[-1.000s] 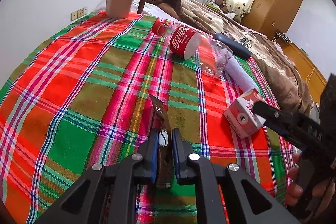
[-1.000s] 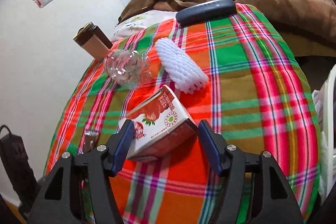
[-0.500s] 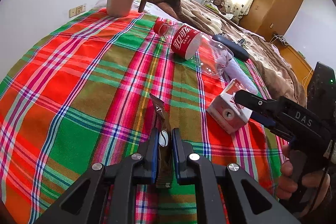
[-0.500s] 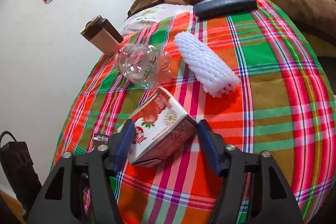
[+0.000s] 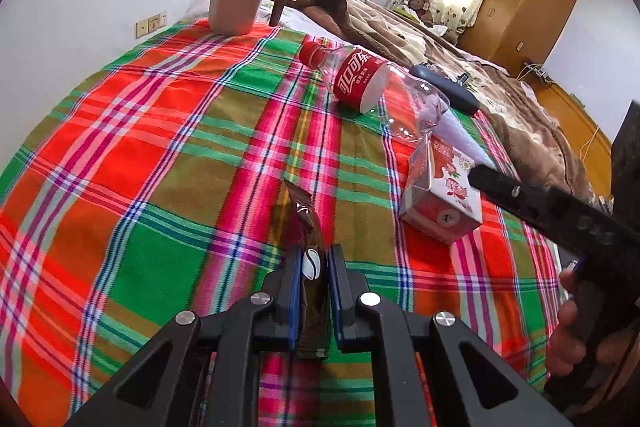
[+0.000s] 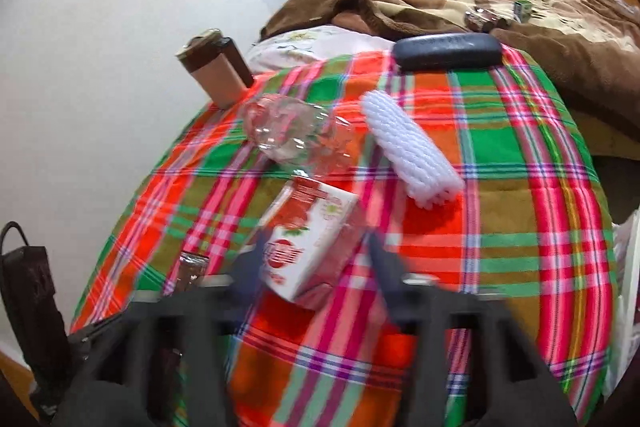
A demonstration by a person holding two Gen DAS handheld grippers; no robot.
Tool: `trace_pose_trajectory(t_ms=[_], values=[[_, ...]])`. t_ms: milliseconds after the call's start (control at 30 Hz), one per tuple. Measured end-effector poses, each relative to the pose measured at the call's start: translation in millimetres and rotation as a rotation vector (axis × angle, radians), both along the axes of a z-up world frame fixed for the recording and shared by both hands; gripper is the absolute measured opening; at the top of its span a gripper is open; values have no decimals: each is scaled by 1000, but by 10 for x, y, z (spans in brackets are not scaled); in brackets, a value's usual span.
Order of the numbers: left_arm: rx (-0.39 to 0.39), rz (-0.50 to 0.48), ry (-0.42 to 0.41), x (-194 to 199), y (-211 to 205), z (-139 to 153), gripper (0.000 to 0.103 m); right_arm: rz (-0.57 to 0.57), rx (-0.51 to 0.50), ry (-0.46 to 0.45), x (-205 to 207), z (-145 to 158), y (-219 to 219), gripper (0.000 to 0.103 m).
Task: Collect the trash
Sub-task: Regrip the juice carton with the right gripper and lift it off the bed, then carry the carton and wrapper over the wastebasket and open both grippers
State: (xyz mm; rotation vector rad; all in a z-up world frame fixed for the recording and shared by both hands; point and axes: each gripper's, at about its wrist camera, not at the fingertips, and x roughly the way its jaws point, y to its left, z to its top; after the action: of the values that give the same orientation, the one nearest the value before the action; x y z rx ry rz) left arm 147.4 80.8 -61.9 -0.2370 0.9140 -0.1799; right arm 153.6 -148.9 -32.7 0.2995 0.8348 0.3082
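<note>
Two handheld grippers at work over a red, green and olive plaid cloth (image 5: 140,131) spread on a bed.

Left gripper (image 5: 312,267): pads pressed together on a crinkled brown foil snack wrapper (image 5: 306,215), lifted upright off the cloth. No change there from a second ago.

Right gripper (image 6: 316,251): fingers wide apart, now blurred by motion and pushed further forward than half a second ago, one on each side of a white and red cardboard drink carton (image 5: 436,203) lying on its side on the cloth. Contact with the carton impossible to tell through the blur. No squeeze yet.

Meaning for the task, as a judgement: one piece of trash already secured, a second lined up for closing the fingers.

Counted on the cloth:
- one carton;
- one wrapper, held;
- one clear crushed plastic cola bottle with red label and cap (image 5: 360,83), just beyond the carton;
- one white foam net sleeve (image 6: 412,151) beside the bottle;
- one pink lidded mug with brown rim and handle (image 5: 236,3) at the far edge;
- one dark oblong case (image 6: 446,51) at the border with the brown blanket.
</note>
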Motion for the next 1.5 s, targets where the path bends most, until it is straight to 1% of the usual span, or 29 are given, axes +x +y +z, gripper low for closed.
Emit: trace_pose_trajectory(t_ms=[67, 133, 200, 333, 400, 500, 567, 600, 633, 700, 867, 900, 933, 1000, 1167, 1300, 1367, 1500], values=[[1, 1, 0, -11, 48, -1, 13, -13, 18, -3, 15, 18, 28, 70], [3, 7, 1, -22, 97, -2, 13, -32, 5, 13, 48, 10, 73, 70], [7, 11, 1, -34, 150, 0, 13, -57, -42, 49, 122, -26, 163, 70], [-2, 20, 0, -50, 244, -2, 13, -102, -101, 81, 230, -88, 296, 70], [-14, 22, 0, -58, 281, -8, 13, -109, -101, 73, 249, -77, 345, 70], [-25, 19, -2, -68, 298, -15, 13, -125, -163, 80, 324, -99, 451, 70], [-27, 18, -3, -70, 302, -14, 13, -129, -217, 128, 374, -172, 507, 70], [-30, 19, -4, -76, 303, -13, 13, -129, -230, 137, 375, -196, 518, 70], [-33, 19, -4, -79, 307, -14, 13, -127, -237, 136, 364, -213, 522, 70], [-34, 19, -4, -86, 308, -12, 13, -143, -247, 102, 298, -216, 492, 70], [-16, 19, -5, -79, 291, -1, 13, -155, -258, 74, 213, -187, 420, 70], [-16, 19, -4, -78, 288, 2, 13, -158, -259, 58, 192, -174, 415, 68], [-14, 19, -4, -69, 284, 5, 13, -159, -261, 39, 159, -156, 397, 58], [-5, 19, -3, -72, 266, 13, 13, -158, -275, 29, 123, -138, 387, 58], [27, 13, -7, -86, 196, 22, 12, -156, -265, 5, 54, -102, 331, 57], [27, 4, -9, -113, 155, 35, 12, -143, -249, -13, -22, -62, 268, 57], [28, -3, -14, -139, 119, 55, 12, -138, -258, -19, -55, -48, 236, 57], [29, -21, -22, -197, 15, 100, 12, -133, -227, -28, -145, -5, 124, 57]])
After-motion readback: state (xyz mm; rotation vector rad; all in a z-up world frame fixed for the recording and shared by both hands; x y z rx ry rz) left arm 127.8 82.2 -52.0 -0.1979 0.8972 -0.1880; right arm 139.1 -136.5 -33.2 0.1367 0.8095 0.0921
